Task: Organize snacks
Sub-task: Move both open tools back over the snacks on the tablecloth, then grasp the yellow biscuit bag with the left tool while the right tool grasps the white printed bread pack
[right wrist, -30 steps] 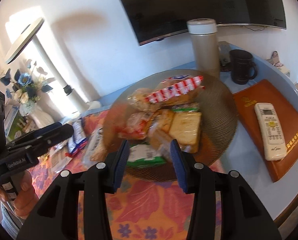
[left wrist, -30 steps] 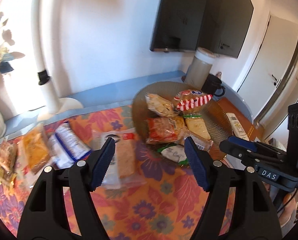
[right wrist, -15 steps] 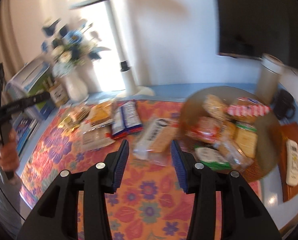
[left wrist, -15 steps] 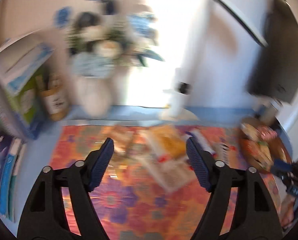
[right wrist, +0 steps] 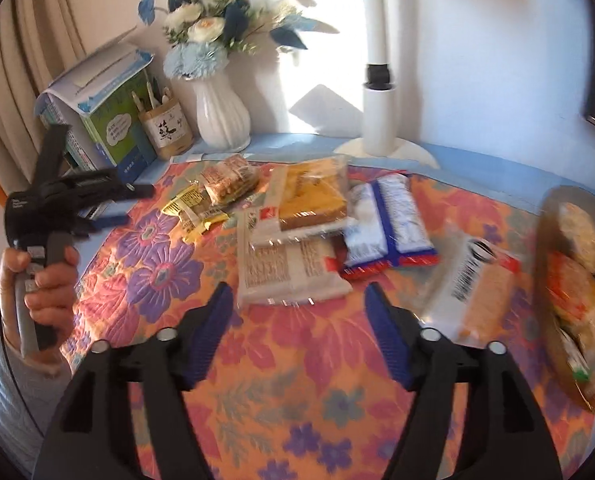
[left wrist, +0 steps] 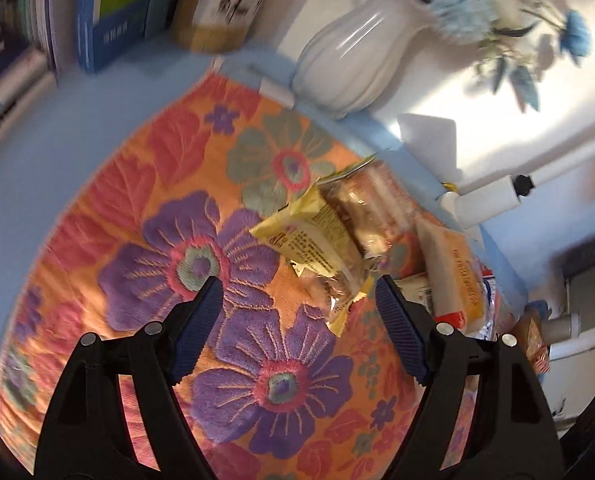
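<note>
Loose snack packets spread over the floral cloth [right wrist: 297, 368]: a yellow packet [left wrist: 311, 236] overlapping a clear-wrapped brown bar pack [left wrist: 371, 212] at the far left of the row, then a flat sandwich-style pack [right wrist: 289, 268] under an orange-yellow cake pack [right wrist: 311, 196], a blue-and-white wafer pack [right wrist: 389, 224] just beside those, and a clear cracker pack [right wrist: 483, 280] lying apart toward the right. More snacks heaped on the round woven tray [right wrist: 545, 220] at the right edge of the right wrist view, blurred, so single items there hard to tell apart.

Left gripper [left wrist: 297, 312] tilted down over the cloth, jaws standing wide, nothing between them; yellow packet's lower corner lying just ahead of the gap, not touched by either blue pad. Same gripper seen from the other side at far left [right wrist: 77, 196], gripped by a hand [right wrist: 43, 280] with a pale knitted sleeve [right wrist: 9, 392].

Right gripper [right wrist: 297, 320] pointing down at the cloth, jaws opening, nothing between them; sandwich-style pack's near edge just beyond the fingertips, clear of both pads.

Behind the snacks, along the blue table edge [right wrist: 477, 168]: white ribbed vase [right wrist: 221, 116] with blue and white flowers [right wrist: 217, 12], a small brown jar [right wrist: 167, 128] of utensils, a green-and-blue box [right wrist: 109, 116], and a white lamp post [right wrist: 379, 80] on its round base.
</note>
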